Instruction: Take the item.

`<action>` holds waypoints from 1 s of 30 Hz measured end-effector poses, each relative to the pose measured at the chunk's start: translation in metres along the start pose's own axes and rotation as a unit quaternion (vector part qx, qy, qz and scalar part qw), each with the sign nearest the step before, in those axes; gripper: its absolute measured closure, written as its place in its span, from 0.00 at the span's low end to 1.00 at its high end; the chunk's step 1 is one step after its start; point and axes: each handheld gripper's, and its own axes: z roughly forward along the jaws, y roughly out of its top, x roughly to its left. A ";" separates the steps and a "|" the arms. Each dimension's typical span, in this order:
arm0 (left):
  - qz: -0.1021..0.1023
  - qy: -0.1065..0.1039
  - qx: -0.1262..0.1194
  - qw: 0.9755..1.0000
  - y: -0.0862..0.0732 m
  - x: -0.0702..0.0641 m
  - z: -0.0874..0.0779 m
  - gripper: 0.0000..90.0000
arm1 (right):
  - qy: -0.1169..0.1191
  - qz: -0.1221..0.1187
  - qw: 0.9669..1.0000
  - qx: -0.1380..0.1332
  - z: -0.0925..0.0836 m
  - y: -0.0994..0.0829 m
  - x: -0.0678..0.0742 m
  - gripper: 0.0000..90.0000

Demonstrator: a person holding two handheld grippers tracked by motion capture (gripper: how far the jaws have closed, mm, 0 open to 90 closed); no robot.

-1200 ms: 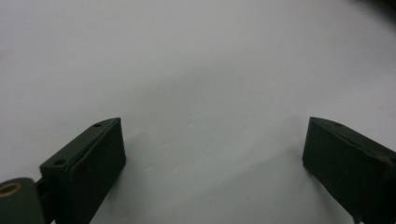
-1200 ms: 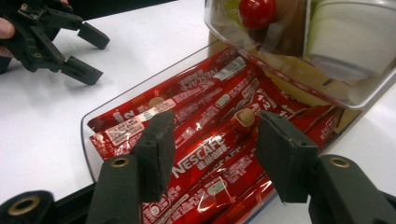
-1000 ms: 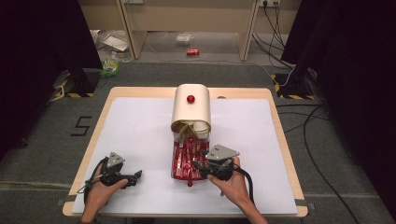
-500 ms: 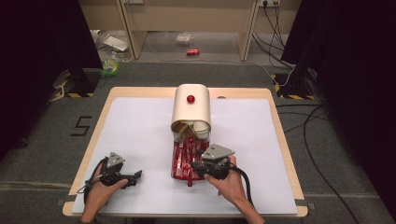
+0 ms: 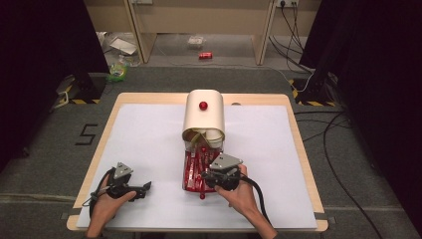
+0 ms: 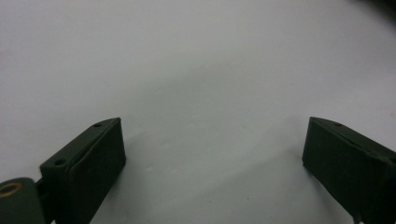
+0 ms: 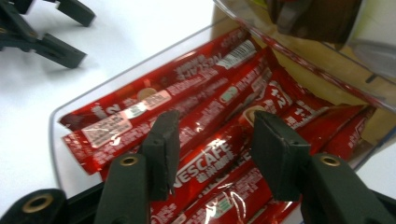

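The red coffee sticks (image 7: 205,140) lie heaped in a clear tray (image 7: 60,116) at the mouth of the cream dispenser (image 5: 204,117) on the counter (image 5: 149,144); the right tool (image 7: 212,140) hangs over them, its jaws half spread and just now narrowing around one stick, pads not pressing it; the left tool (image 5: 144,188), well left of the dispenser, rests spread wide on bare white counter.

Glossy red foil sachets (image 7: 205,126), clear plastic tray (image 7: 60,116), matt white tabletop (image 5: 149,144), wooden rim
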 end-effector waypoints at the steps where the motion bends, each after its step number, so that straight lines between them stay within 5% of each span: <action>1: 0.000 0.000 0.000 1.000 0.000 0.000 0.000 0.06 | -0.003 -0.001 1.000 0.004 0.001 0.000 0.000 0.59; 22: 0.001 0.000 0.001 1.000 0.000 0.000 0.000 0.06 | -0.050 -0.002 0.998 0.023 0.013 0.003 0.007 0.63; 30: 0.000 0.001 0.000 1.000 0.000 0.000 0.000 0.06 | -0.050 0.002 0.998 0.027 0.011 0.003 0.003 0.74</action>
